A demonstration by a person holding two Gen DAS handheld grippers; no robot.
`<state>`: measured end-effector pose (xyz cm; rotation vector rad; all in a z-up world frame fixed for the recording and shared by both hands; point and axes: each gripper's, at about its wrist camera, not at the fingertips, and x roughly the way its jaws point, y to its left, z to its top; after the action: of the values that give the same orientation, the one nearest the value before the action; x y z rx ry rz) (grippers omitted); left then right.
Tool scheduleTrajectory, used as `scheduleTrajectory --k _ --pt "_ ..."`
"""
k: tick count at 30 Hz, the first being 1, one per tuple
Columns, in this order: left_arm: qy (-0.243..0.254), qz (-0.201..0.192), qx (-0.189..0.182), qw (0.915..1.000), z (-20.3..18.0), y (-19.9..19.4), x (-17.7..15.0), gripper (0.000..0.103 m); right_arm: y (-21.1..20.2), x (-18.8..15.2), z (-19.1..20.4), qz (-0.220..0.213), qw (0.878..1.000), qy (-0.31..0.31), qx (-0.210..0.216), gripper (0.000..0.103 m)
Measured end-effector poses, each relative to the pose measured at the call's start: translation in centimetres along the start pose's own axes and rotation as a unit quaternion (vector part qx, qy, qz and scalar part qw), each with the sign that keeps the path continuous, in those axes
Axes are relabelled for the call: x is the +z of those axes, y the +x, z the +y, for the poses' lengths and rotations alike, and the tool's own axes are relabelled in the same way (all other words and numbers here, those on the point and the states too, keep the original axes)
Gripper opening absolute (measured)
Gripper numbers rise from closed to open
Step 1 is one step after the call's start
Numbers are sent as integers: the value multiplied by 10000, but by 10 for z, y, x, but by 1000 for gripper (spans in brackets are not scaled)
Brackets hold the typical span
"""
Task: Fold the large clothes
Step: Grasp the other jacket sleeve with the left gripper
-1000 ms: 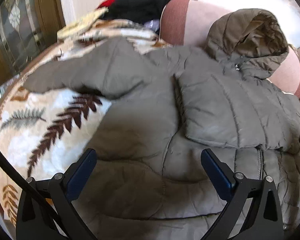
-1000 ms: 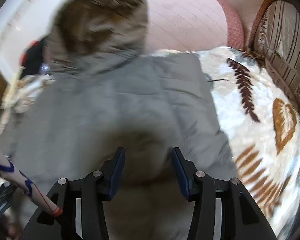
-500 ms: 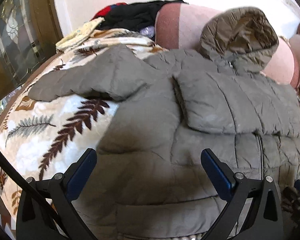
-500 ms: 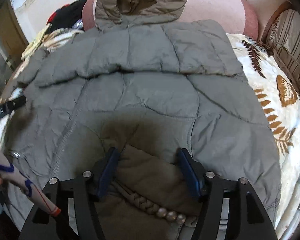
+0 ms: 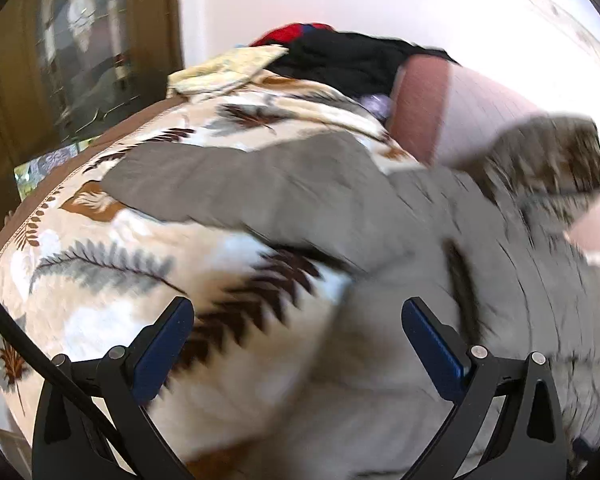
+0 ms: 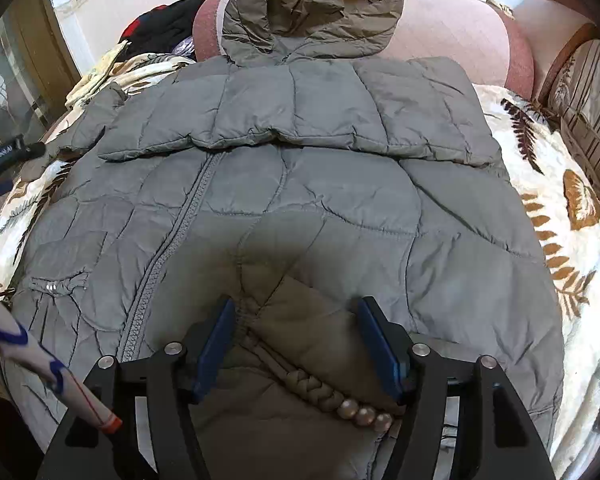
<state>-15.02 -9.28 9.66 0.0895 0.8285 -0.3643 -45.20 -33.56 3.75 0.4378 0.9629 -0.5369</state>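
The grey jacket (image 6: pixel 300 184) lies flat on the leafy blanket (image 6: pixel 556 208), hood at the far end against the pink cushion, one sleeve already folded across the chest. The right gripper (image 6: pixel 296 344) has just been opening and now stands apart over the near hem, nothing pinched. The left gripper (image 5: pixel 296 344) is wide apart too, out over the jacket's left edge, near the other sleeve (image 5: pixel 228 184) sprawled on the blanket. I'd grab that sleeve near the cuff and lay it flat across the chest before folding the hem up.
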Motion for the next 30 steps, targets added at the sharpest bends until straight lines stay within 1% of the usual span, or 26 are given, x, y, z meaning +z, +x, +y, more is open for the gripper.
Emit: scheduleTrajectory --k 4,6,8,9,10,12,13,14,15,18,19,22,24,25,27,28,29,30 --pt "-478 52 59 9988 57 17 28 102 3 -1 -3 61 9999 81 12 72" --pt "-864 134 60 9962 91 28 46 95 2 0 -3 73 9999 84 -7 72" --pt "-1318 221 -66 9910 127 41 61 80 3 -1 -1 69 10000 -2 -24 72" --pt "-1558 303 -99 9873 148 51 69 75 3 -1 -1 59 10000 -44 -24 73" --pt "-1734 352 -71 9842 164 59 75 66 3 -2 0 52 10000 -76 -23 73" --pt "-2099 414 -54 9768 200 77 85 65 4 -3 -1 48 9999 -120 -19 74" --pt "-2325 454 -143 9714 216 86 87 59 5 -3 -1 54 9999 -112 -12 75" --pt "-2613 515 -234 9636 231 97 88 47 6 -3 -1 63 9999 -99 -9 75" --pt "-2933 552 -303 9539 247 106 88 43 6 -3 -1 76 9999 -88 -11 76" --pt "-3440 492 -390 9369 277 128 84 42 8 -2 1 88 9999 -99 -55 77" --pt "-3572 486 -500 9314 283 136 83 42 8 -2 1 89 9999 -105 -64 77" --pt "-3737 527 -838 9222 289 156 83 42 9 -1 1 108 9999 -105 -59 78" --pt "-3809 389 -1000 9184 287 163 83 42 11 0 0 129 9999 -63 -30 79" --pt "-3796 314 -978 9194 284 163 83 42 11 0 0 131 9999 -53 -28 79" --pt "-3755 133 -769 9235 277 159 84 21 13 1 1 137 9999 -59 -47 79" --pt "-3738 58 -725 9246 274 156 85 16 13 2 1 138 9999 -51 -51 79" --pt "-3708 -12 -671 9263 272 151 87 15 12 2 1 139 9999 -36 -43 79" --pt "-3602 -121 -616 9308 265 141 91 14 11 3 0 131 9999 -1 -19 79"
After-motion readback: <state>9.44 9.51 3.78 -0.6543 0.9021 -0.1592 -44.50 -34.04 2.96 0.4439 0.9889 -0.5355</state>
